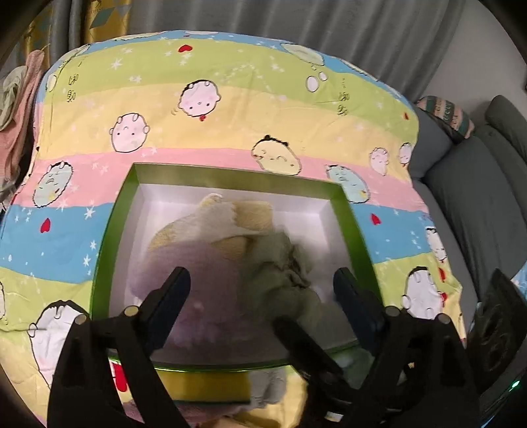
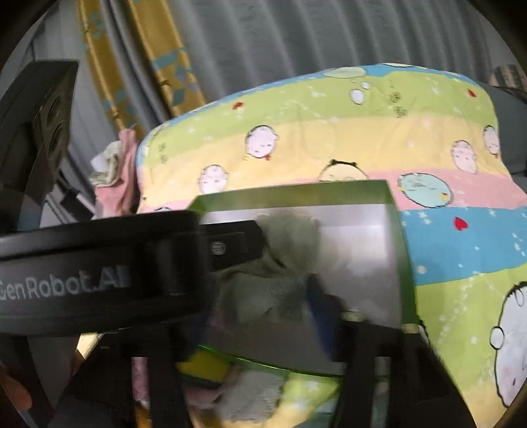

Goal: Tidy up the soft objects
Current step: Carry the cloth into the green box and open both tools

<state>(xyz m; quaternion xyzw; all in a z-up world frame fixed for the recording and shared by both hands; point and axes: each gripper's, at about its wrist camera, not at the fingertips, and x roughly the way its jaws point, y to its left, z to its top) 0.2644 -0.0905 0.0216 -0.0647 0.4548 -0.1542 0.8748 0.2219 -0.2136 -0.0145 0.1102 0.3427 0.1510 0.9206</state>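
Left wrist view: green box [image 1: 113, 227] with a pale lining sits open on a striped cartoon-print blanket [image 1: 230, 108], lower centre of the frame. Inside it, a heap of soft things: purple cloth [image 1: 197, 263] at lower left, cream and yellow plush [image 1: 237, 217] toward the far wall, grey-green cloth [image 1: 283, 263] at centre right. All three touch one another; edges blurred, so which lies on top cannot be told everywhere.

Left gripper [image 1: 263, 280] hangs over the near half of the box. Its fingers [image 1: 174, 289] are spread wide, one at lower left and one at lower right of the frame, with the purple and grey-green cloths seen between them. Pads press on nothing.

Right gripper [image 2: 280, 309] in its own view: only one finger [image 2: 321, 296] shows clearly, dark blue, right of the grey-green cloth [image 2: 273, 263]. The other is hidden behind the left gripper's black body [image 2: 98, 263], which crosses the left half of the frame. From the visible finger alone I cannot tell if it touches the cloth; heavy blur here.

Green box [image 2: 403, 263] lies at frame centre in this view, blanket [image 2: 329, 138] behind and to the right.

Surroundings: grey curtain [image 1: 296, 19] across the top, a yellow patterned curtain [image 2: 158, 66] at upper left, pink clothes [image 1: 19, 108] at the left edge, a grey sofa [image 1: 467, 197] at right. More soft things [image 2: 250, 391], blurred, lie on the blanket just in front of the box.
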